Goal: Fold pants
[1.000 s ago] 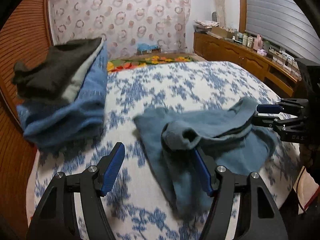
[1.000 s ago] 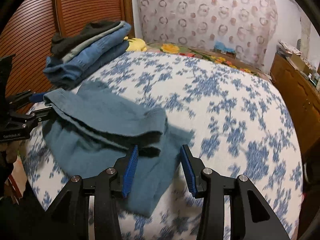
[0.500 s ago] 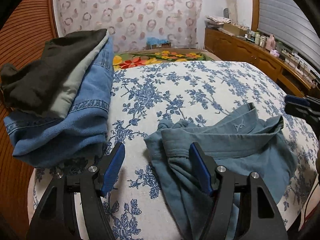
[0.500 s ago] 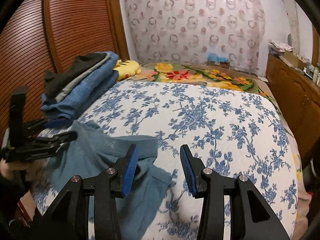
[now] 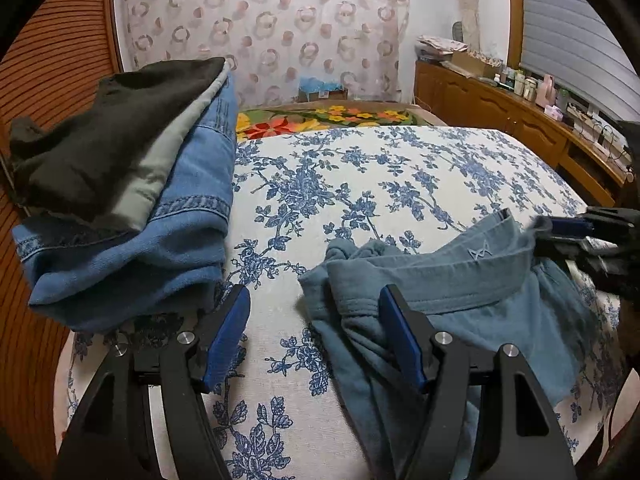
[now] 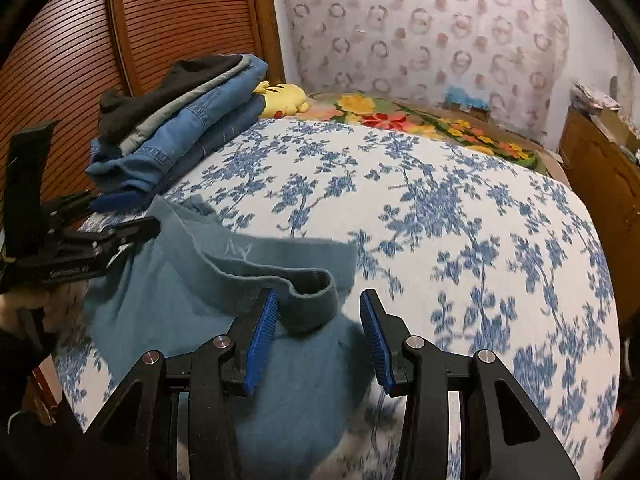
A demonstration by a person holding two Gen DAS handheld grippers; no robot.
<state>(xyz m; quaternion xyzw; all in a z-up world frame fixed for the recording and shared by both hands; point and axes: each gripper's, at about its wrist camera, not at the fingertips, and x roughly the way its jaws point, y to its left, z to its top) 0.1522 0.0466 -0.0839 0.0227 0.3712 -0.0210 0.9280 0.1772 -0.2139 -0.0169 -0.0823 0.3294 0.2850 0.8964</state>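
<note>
Grippers (image 6: 316, 334) over floral bedspread (image 6: 460, 216), perhaps blurred

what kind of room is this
Most likely a home bedroom: a bed with a blue floral cover, a stack of folded clothes on it, and a wooden dresser crowded with bottles along the wall.

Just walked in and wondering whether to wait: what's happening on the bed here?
A person with a gripper in each hand is folding blue-grey pants, which lie rumpled on the flowered bed. The right gripper has one end of the waistband between its jaws, which have just been closing but do not pinch it yet. The left gripper is open by the other end. A stack of folded clothes sits beside the pants.
</note>
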